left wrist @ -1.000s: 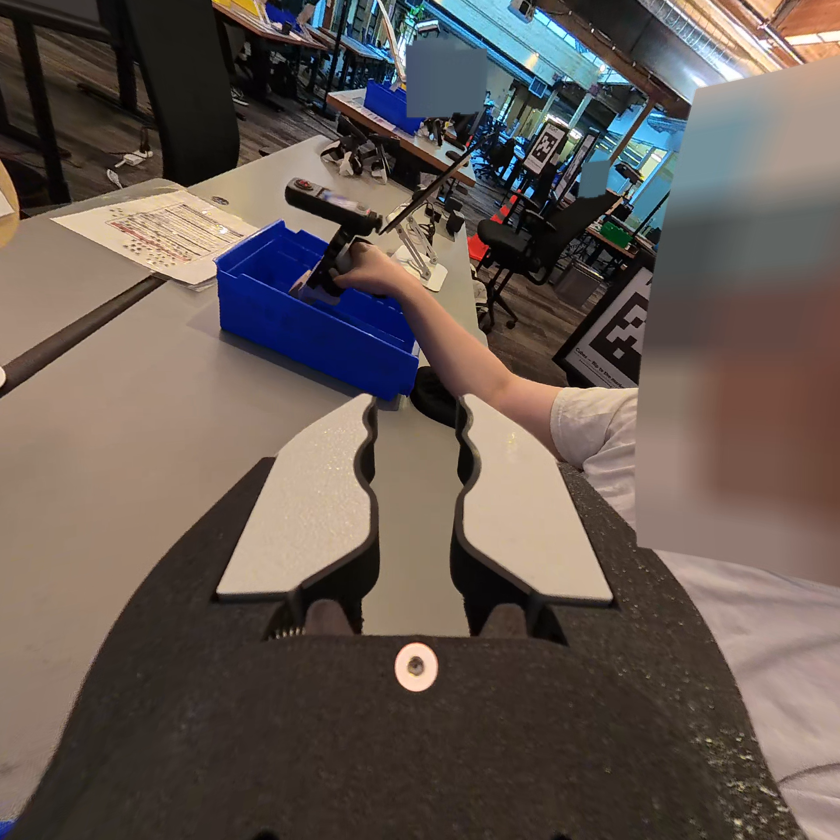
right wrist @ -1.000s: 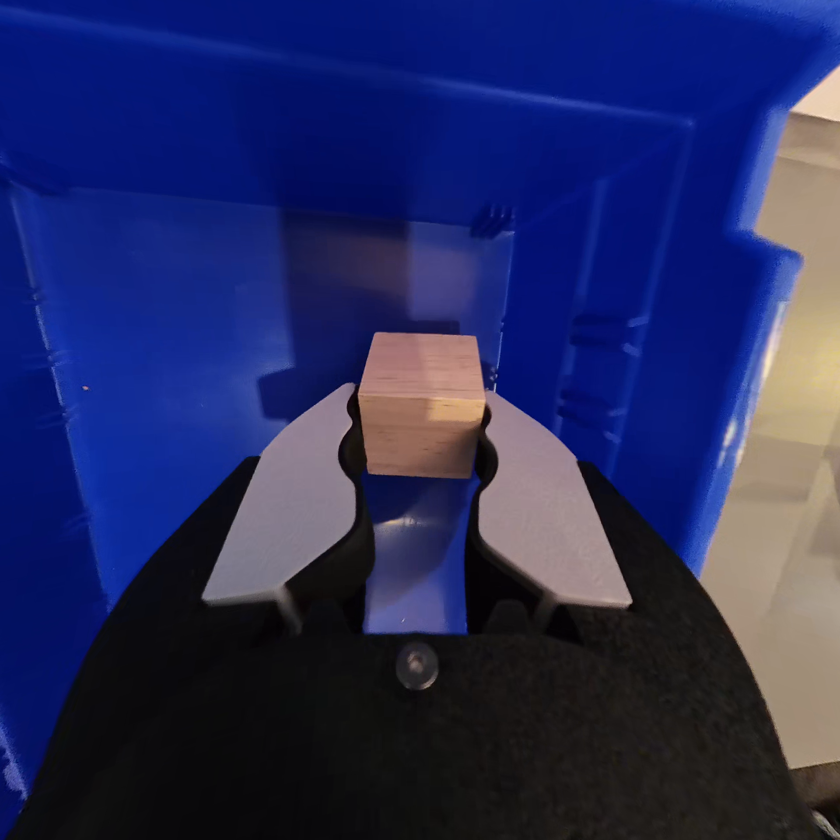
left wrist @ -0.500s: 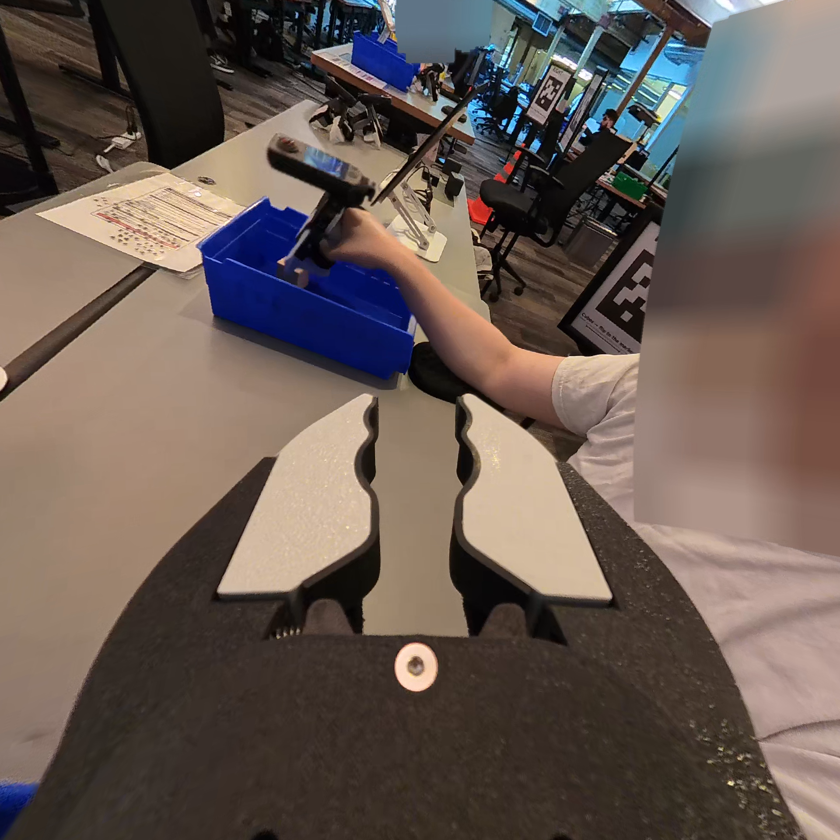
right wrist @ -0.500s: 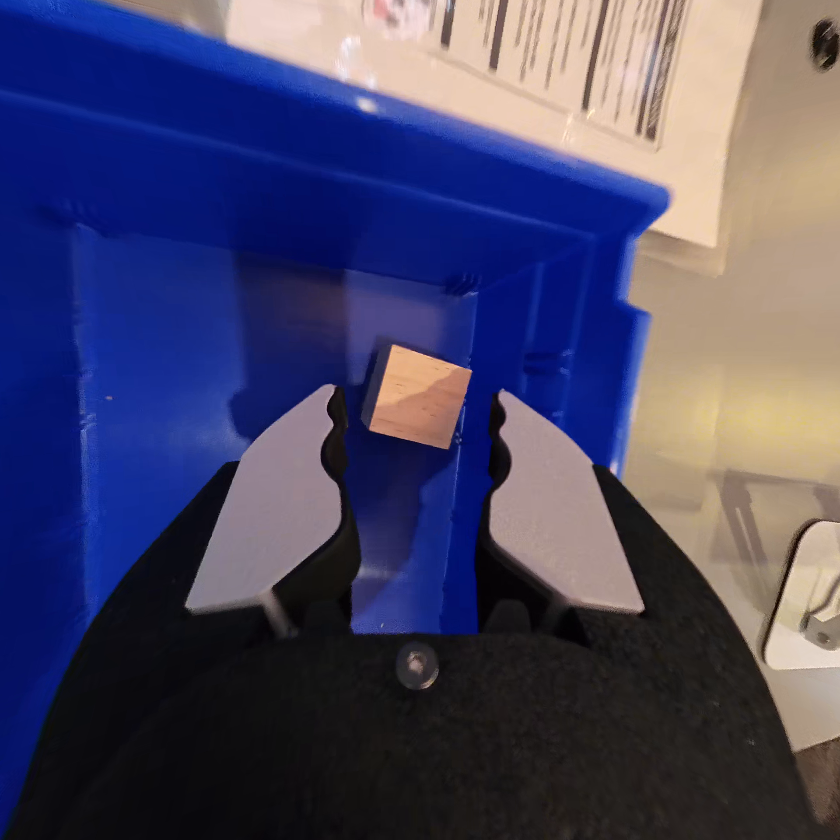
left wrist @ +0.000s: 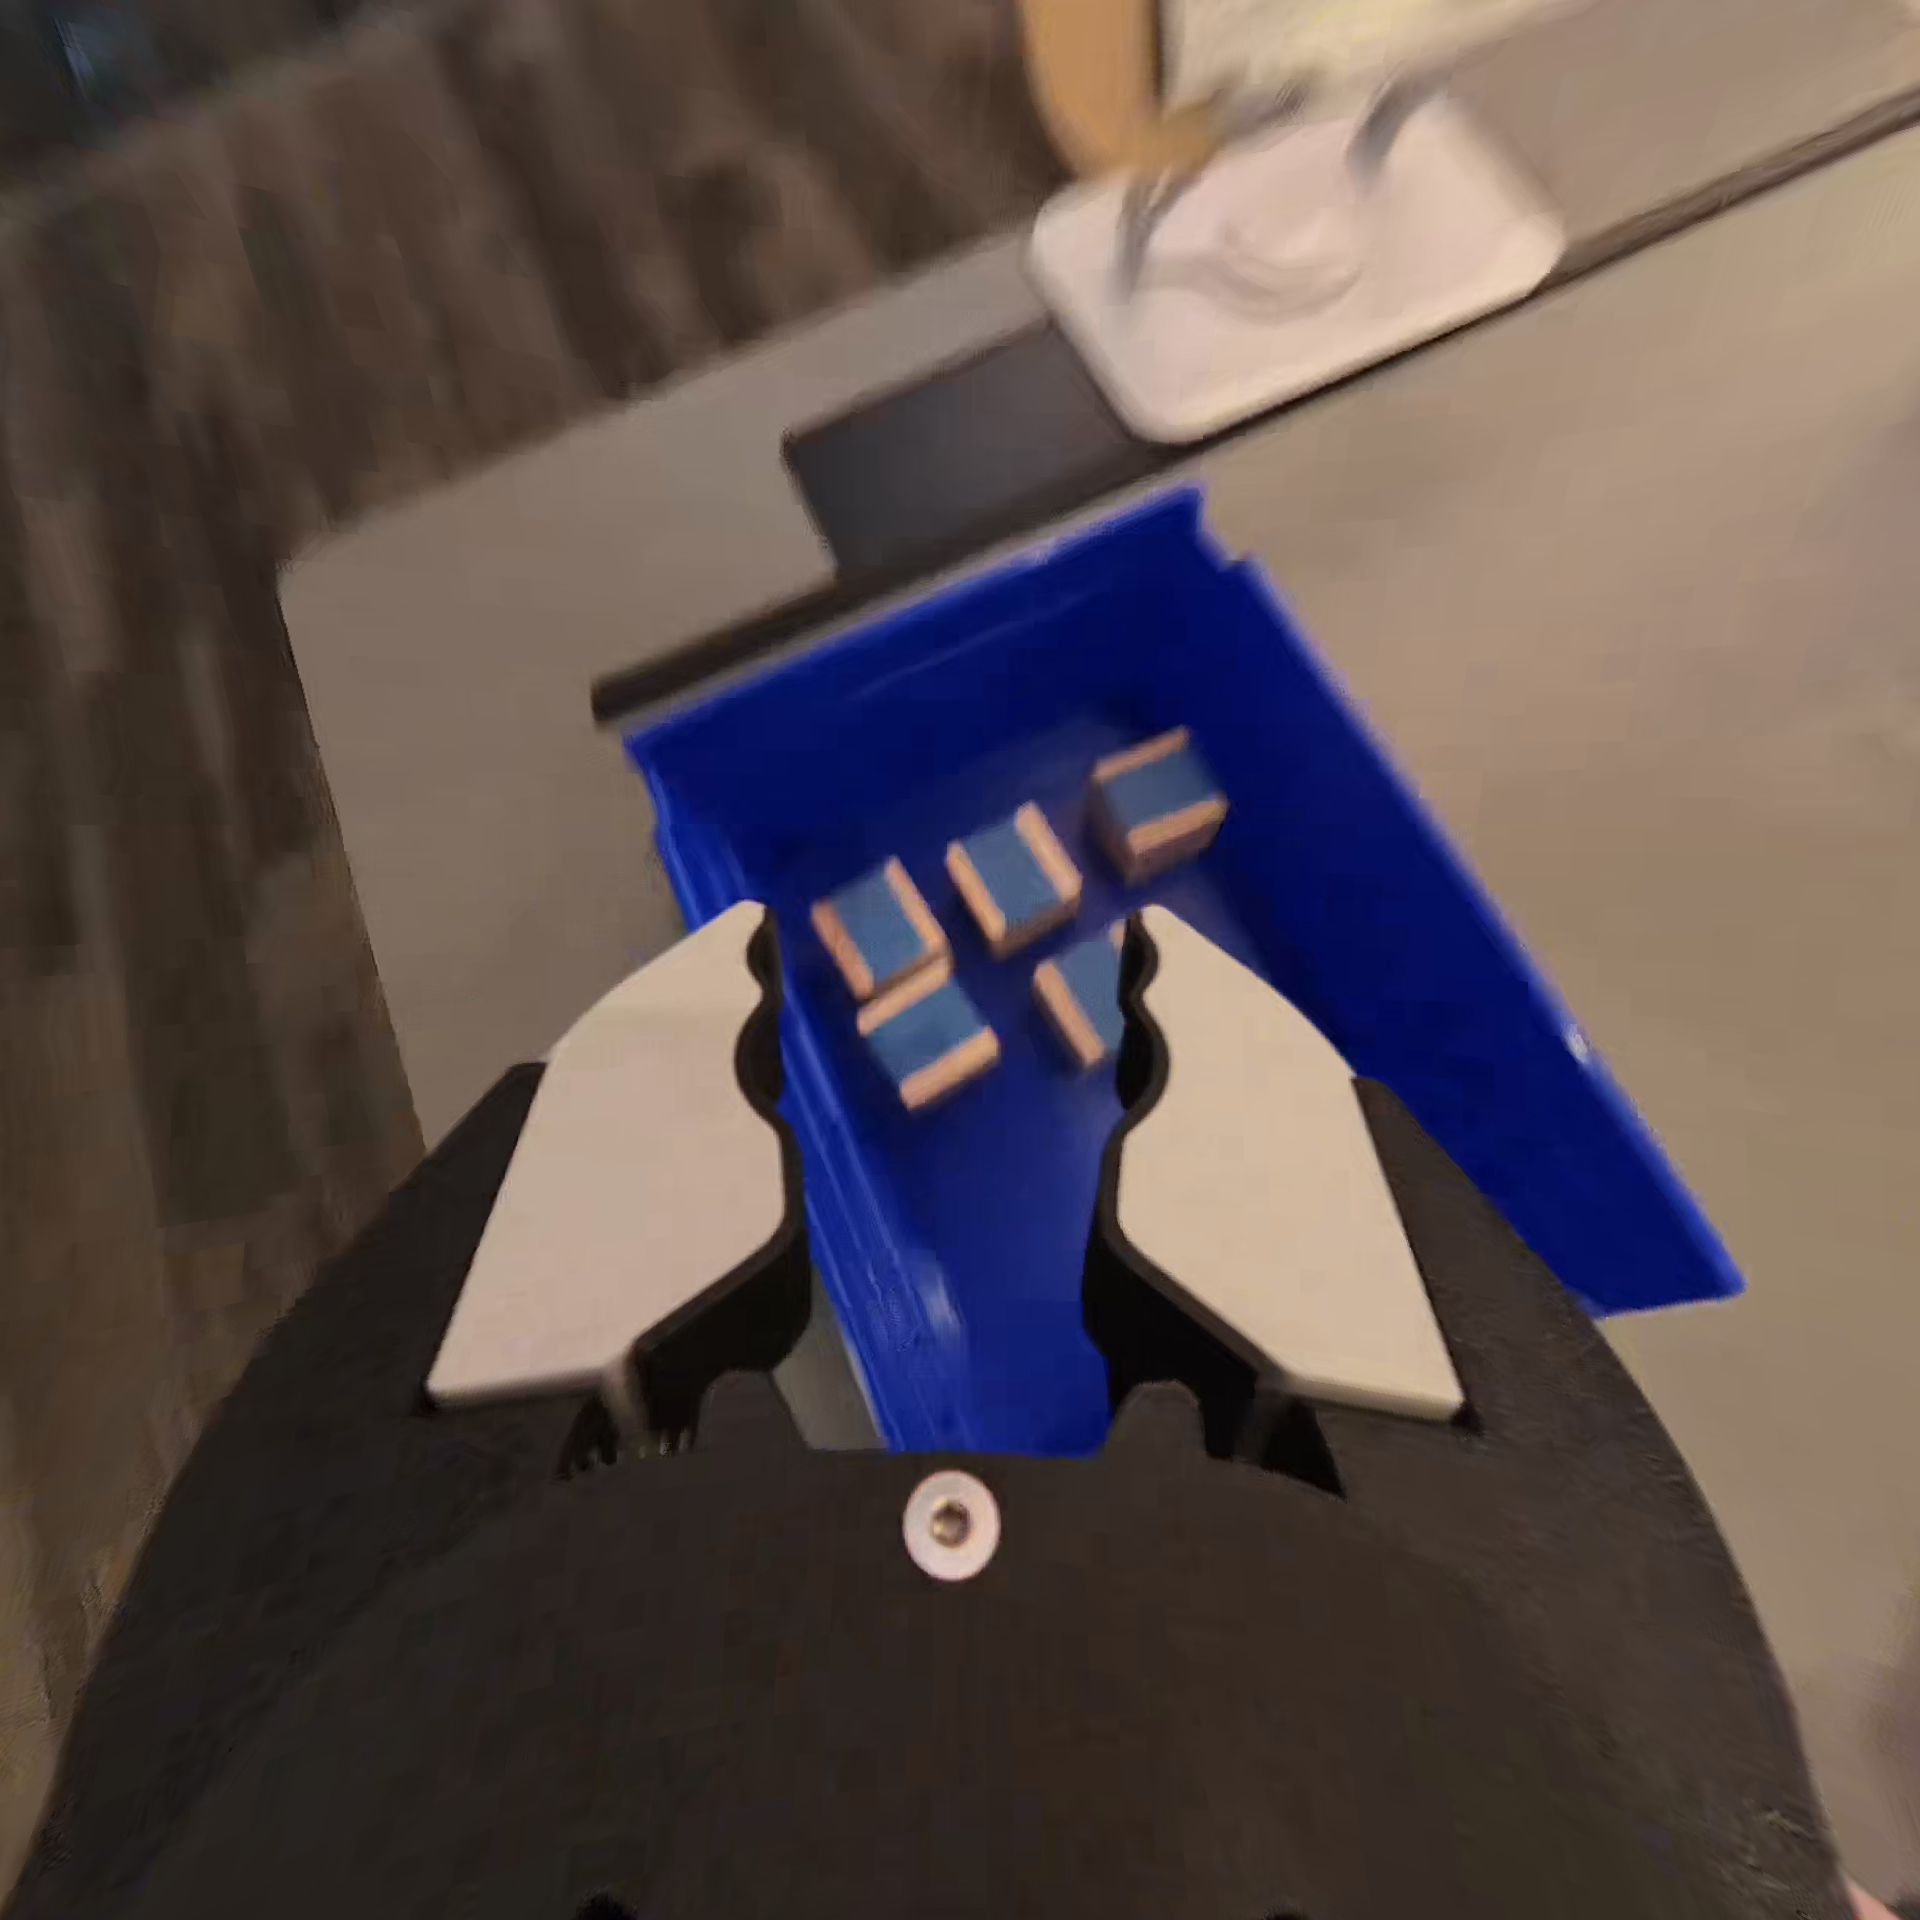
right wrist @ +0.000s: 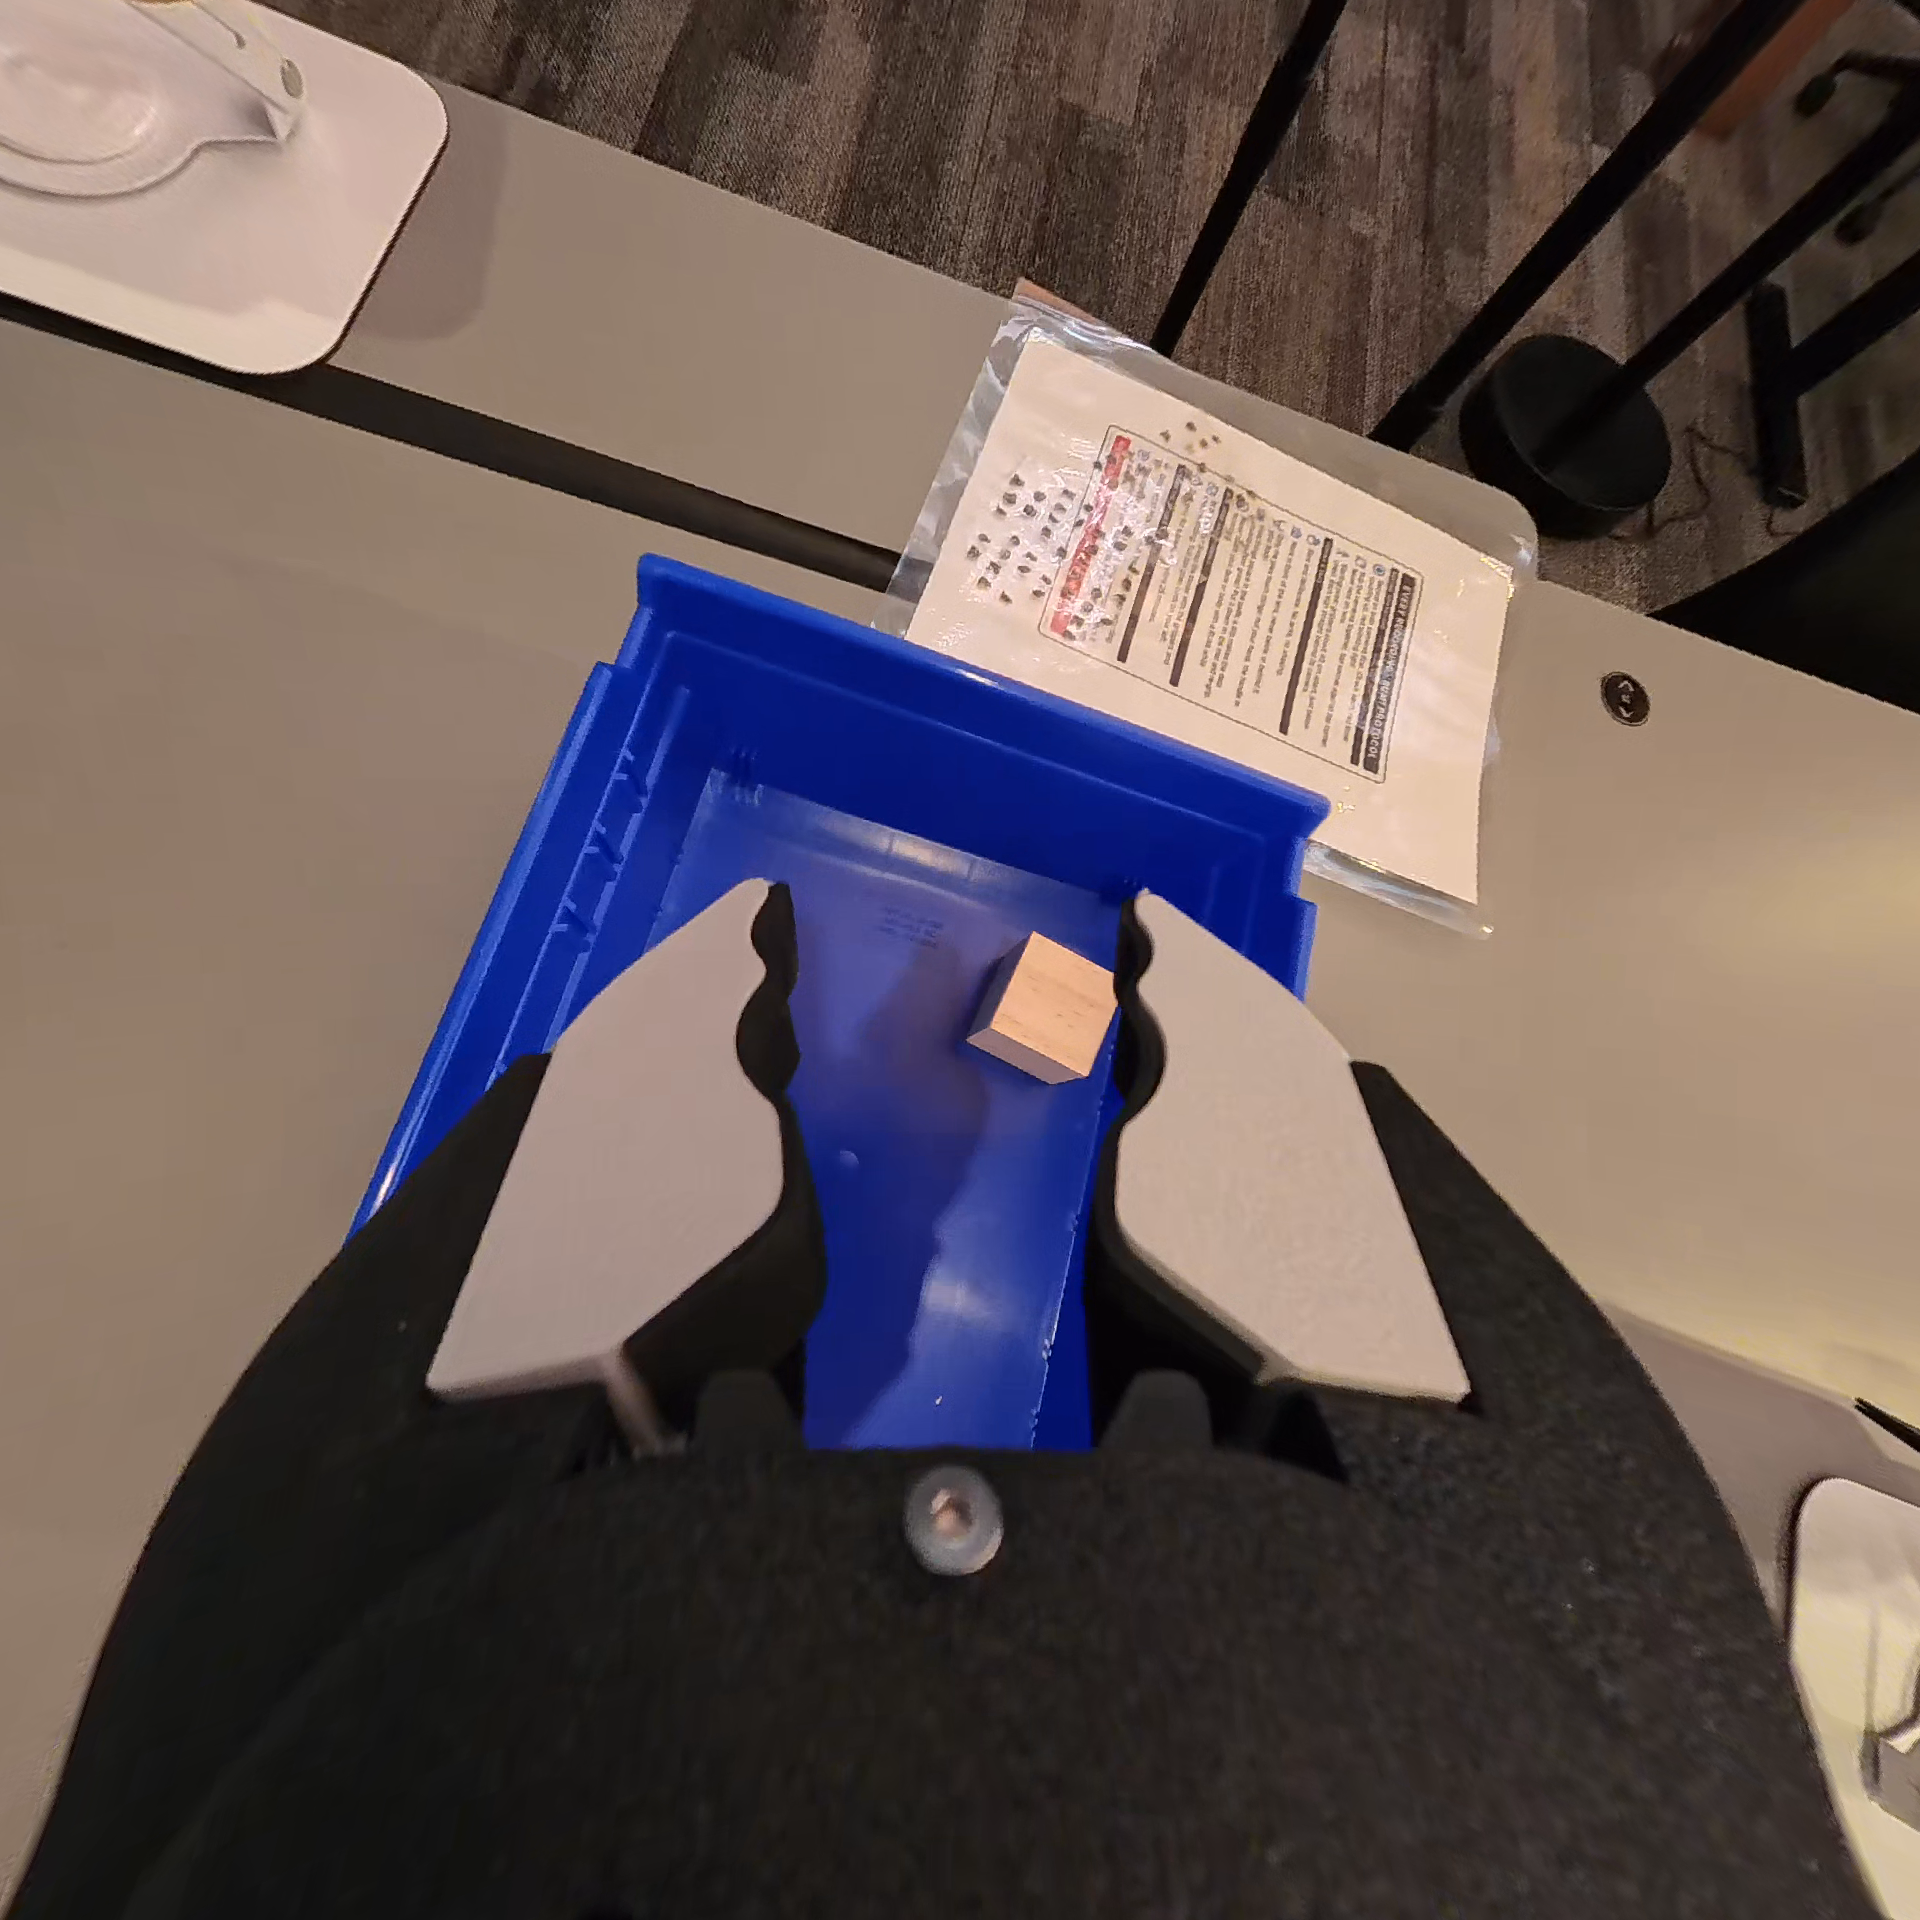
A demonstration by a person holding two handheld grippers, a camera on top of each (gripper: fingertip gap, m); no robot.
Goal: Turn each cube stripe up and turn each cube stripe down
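Observation:
In the blurred left wrist view, my left gripper (left wrist: 945, 920) is open and empty above a blue bin (left wrist: 1403, 987). Several wooden cubes lie in it with a blue stripe on top, such as one cube (left wrist: 1013, 878) and another (left wrist: 1153, 805). One cube (left wrist: 1070, 1013) is partly hidden by my right finger. In the right wrist view, my right gripper (right wrist: 953, 899) is open and empty above a blue bin (right wrist: 935, 686). A single wooden cube (right wrist: 1044, 1008) lies on that bin's floor near the far right corner, plain face up.
Both bins stand on a grey table (right wrist: 260, 727). A printed sheet in a plastic sleeve (right wrist: 1216, 634) lies behind the right bin. A white stand base (right wrist: 187, 177) sits at the far left, also in the left wrist view (left wrist: 1299, 260). Dark floor lies beyond the table edge.
My right gripper let go of the wooden cube, opened wide and rose above its bin. My left gripper swung from facing across the table to looking down into a bin of striped cubes, opening wider.

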